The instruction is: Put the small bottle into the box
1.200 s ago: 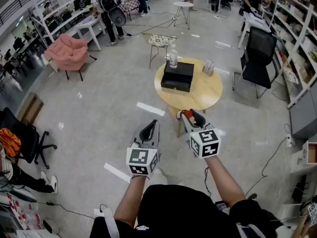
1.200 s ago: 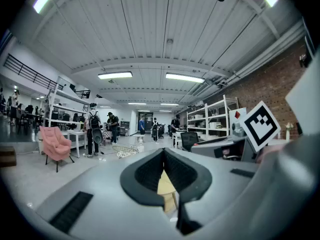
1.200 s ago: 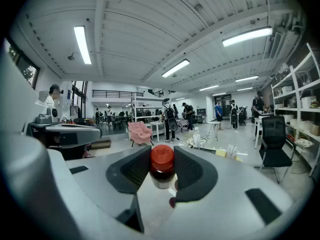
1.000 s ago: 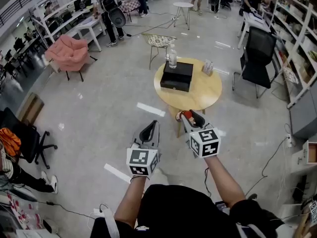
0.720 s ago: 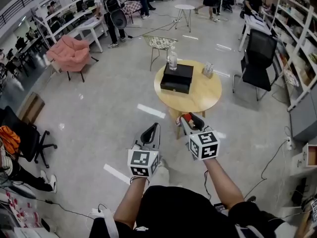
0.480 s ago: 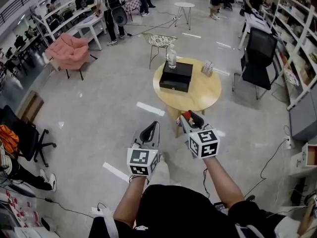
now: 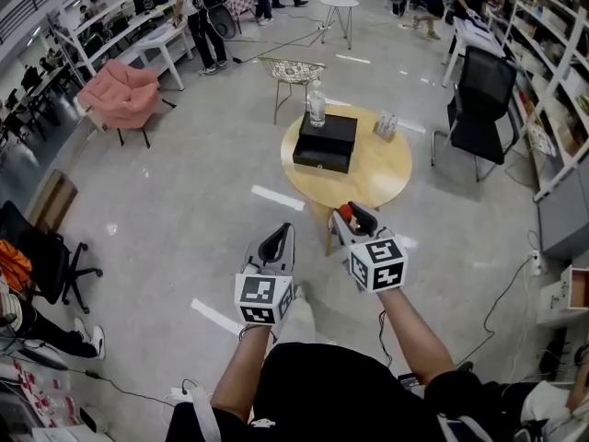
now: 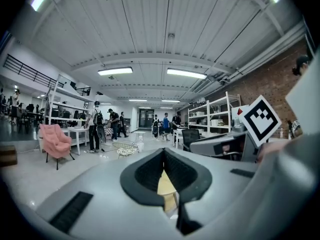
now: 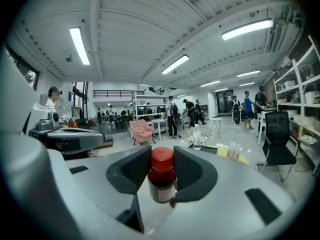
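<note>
Right tool [image 7: 356,216] unmoved, clamping small bottle [image 9: 161,177]

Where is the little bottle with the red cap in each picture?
Head view: the small bottle is just below centre, in the right hand-held gripper, short of the round table.
Left gripper view: I cannot make it out.
Right gripper view: dead centre, gripped between the jaws.
Shared landmark: the pink armchair.

Likely an open office: desks [image 7: 164,37], shelving [image 7: 560,81], chairs [image 7: 479,99]
</note>
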The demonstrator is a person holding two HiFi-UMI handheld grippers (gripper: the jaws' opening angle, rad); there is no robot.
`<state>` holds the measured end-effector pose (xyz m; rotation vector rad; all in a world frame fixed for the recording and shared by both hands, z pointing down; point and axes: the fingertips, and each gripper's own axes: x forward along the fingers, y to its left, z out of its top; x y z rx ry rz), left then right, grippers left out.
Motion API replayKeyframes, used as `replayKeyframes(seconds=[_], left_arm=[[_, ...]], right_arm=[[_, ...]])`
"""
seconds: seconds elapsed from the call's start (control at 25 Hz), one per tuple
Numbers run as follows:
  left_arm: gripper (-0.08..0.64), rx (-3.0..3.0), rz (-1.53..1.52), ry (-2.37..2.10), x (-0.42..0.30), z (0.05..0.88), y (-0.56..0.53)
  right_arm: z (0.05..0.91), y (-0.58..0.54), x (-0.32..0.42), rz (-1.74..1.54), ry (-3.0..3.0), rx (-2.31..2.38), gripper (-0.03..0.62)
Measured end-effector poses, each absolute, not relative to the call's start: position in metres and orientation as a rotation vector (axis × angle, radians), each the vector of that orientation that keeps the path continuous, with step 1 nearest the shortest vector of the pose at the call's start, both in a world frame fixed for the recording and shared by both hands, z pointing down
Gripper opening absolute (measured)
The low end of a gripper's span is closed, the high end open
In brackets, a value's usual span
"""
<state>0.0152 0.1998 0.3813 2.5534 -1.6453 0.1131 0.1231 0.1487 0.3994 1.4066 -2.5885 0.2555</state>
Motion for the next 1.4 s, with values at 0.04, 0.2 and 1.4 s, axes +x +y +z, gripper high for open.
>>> replayKeyframes(seconds=[0.04,0.2,1.4], left_arm=[[0.012,2.552,0.114,-1.645,0.014,0.382,0.194],[0.012,2.55,0.114,-1.644,0.01,0.384,0.171],[0.012,2.55,0.111,-1.489,-0.063,0.398,-0.068]], right_arm=[[0.4,0.144,0.122,0.257,-2.587,1.405,0.133],[0.404,0.122,0.116,0.264,-2.585,1.396,0.133],[0.426,-0.102,0.048,0.356,-2.479,1.45,0.133]])
